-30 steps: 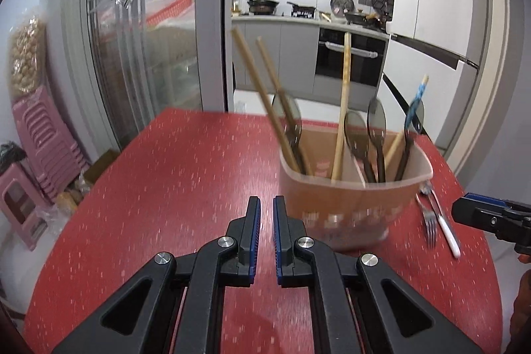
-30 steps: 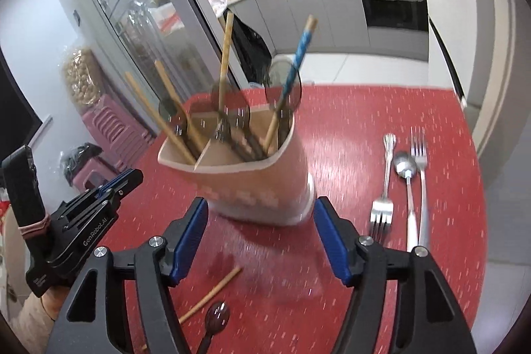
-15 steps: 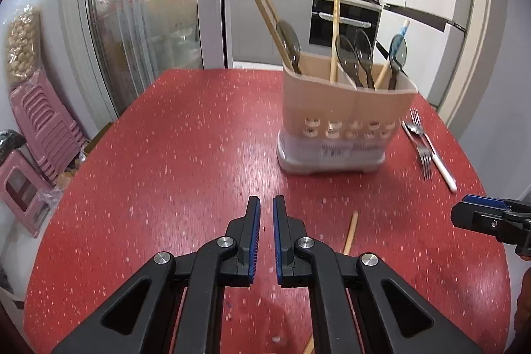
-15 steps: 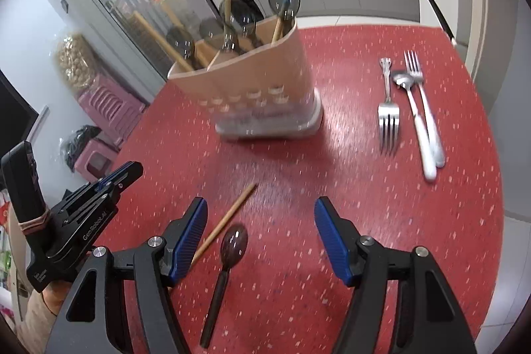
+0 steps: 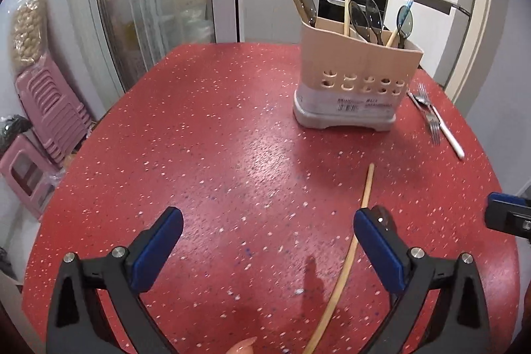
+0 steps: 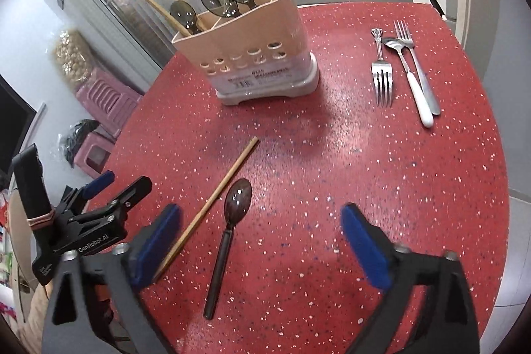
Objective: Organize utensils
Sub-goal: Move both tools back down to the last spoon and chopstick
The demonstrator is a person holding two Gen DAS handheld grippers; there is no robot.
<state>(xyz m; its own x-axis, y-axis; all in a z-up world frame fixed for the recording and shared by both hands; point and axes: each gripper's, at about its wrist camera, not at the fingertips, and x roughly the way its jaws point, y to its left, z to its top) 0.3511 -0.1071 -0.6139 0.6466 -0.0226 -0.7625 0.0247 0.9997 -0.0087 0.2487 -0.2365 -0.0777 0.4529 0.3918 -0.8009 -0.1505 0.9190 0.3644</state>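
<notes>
A beige utensil holder [image 5: 358, 78] [image 6: 255, 58] stands on the red table, holding dark spoons and wooden chopsticks. A loose wooden chopstick [image 5: 348, 254] [image 6: 212, 204] and a dark spoon [image 6: 229, 231] lie on the table in front of it. Two forks and a white-handled spoon [image 6: 408, 75] [image 5: 438, 125] lie to the right. My left gripper [image 5: 268, 244] is open and empty above the table, the chopstick just inside its right finger. My right gripper [image 6: 262, 238] is open and empty above the dark spoon. The left gripper also shows in the right wrist view [image 6: 99, 201].
The red speckled table [image 5: 205, 135] has rounded edges, with floor beyond on the right. Pink stools [image 5: 43, 121] stand at the left below the table. Glass doors and a kitchen counter lie behind.
My left gripper has opened from shut. Both grippers have pulled back from the holder, which now stands farther away. The loose chopstick and dark spoon have come into view.
</notes>
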